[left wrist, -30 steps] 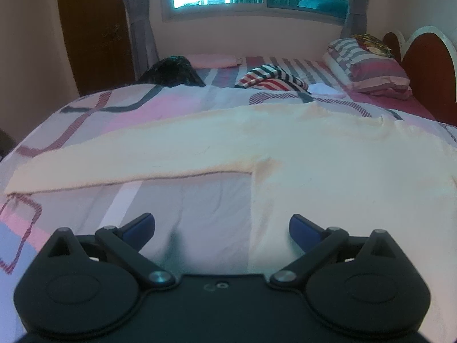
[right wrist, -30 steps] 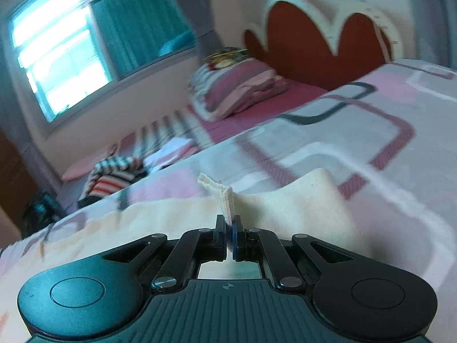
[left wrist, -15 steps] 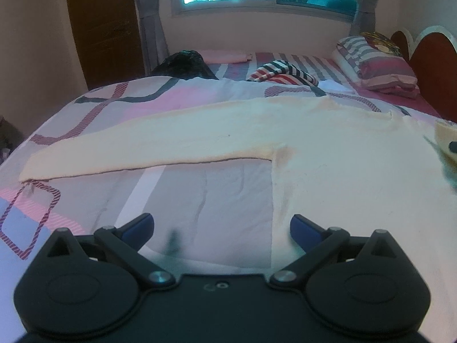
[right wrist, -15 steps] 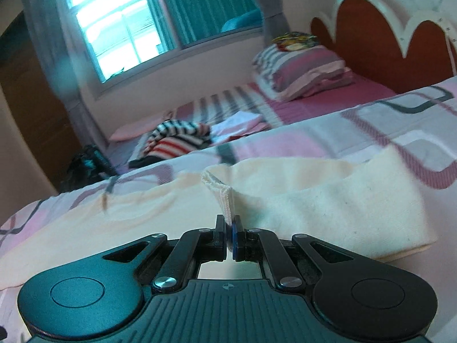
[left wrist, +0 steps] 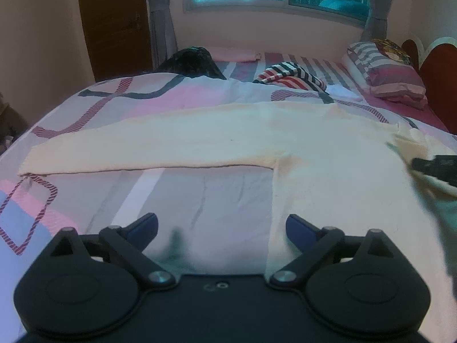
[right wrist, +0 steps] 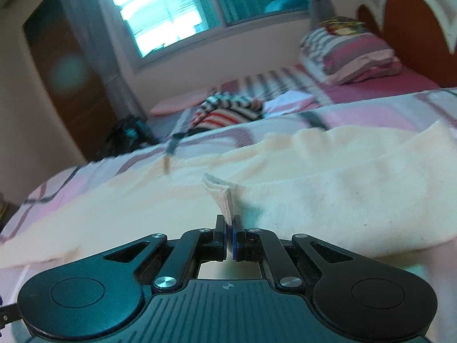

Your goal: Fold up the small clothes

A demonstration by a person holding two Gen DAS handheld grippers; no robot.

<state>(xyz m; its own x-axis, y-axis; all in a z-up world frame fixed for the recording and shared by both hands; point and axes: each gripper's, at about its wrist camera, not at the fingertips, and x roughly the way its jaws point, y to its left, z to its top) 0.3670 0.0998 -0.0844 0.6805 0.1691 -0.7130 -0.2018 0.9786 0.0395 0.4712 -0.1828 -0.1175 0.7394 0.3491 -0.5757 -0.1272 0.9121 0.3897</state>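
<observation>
The right hand-held gripper (right wrist: pixel 230 235) pinches the cream top's (left wrist: pixel 328 154) cuff (right wrist: pixel 221 197); carry it low across the body. The left hand-held gripper (left wrist: pixel 221 225) hovers open, ready to pin the fold.

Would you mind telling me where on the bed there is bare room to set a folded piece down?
Bare bedspread lies below the cream garment's outstretched sleeve, just ahead of the open left gripper. Crowded: far side, with striped clothes, black bundle and pillows.
</observation>
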